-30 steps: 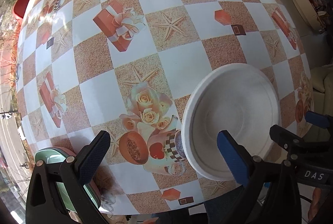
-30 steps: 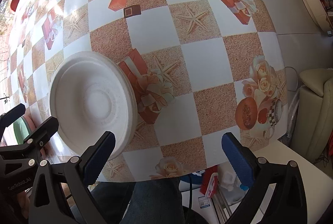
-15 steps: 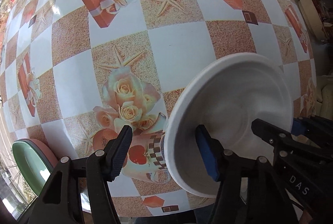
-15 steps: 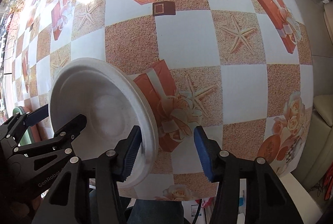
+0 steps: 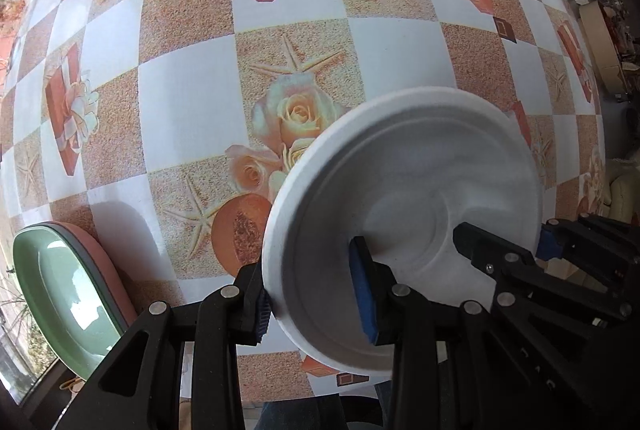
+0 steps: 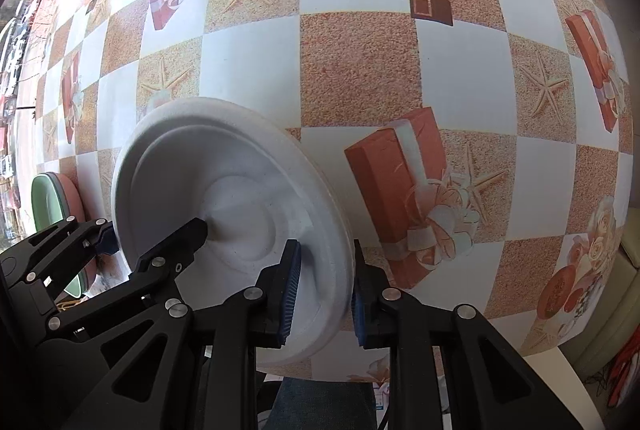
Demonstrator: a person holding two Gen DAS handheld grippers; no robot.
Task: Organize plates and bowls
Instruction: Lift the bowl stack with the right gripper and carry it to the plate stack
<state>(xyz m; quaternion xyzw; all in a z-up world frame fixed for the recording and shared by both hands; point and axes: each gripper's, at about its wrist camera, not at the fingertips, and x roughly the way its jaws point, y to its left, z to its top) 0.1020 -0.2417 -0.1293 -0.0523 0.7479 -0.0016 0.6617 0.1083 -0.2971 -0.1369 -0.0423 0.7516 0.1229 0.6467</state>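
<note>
Blue pads of the left gripper [image 5: 316, 300] sit on either side of the white plate [image 5: 416, 190], one against its underside at the near-left rim and one inside the well, so this claw looks clenched on the rim. The right gripper [image 6: 323, 296] does the same at the opposite near edge, one pad inside the dish and one behind the rim, apparently pinching it too. Each camera also shows the other tool reaching in from the side, so the plate is held between both hands at once. Judging by the way its far edge tips toward the lenses, it is raised at a slant off the table rather than lying flat; whether any part of the rim touches the cloth I cannot tell. A two-point hold like this suits a wide, light, shallow dish, since a single pinch at the rim would let it swing or flex. Beyond the plate lies the tablecloth [image 5: 192, 98], a checker of white and sandy squares printed with starfish, roses, ribboned gift boxes and cups. At the near-left edge of the table rests a green plate [image 5: 60, 294] on top of a pink plate [image 5: 108, 266], well apart from the white one; that pair reads as the likely stack to add to, though this is only a judgement. No brand or label can be read on the plates or the cloth; faint raised lettering on the gripper bodies is too dark to make out.
</note>
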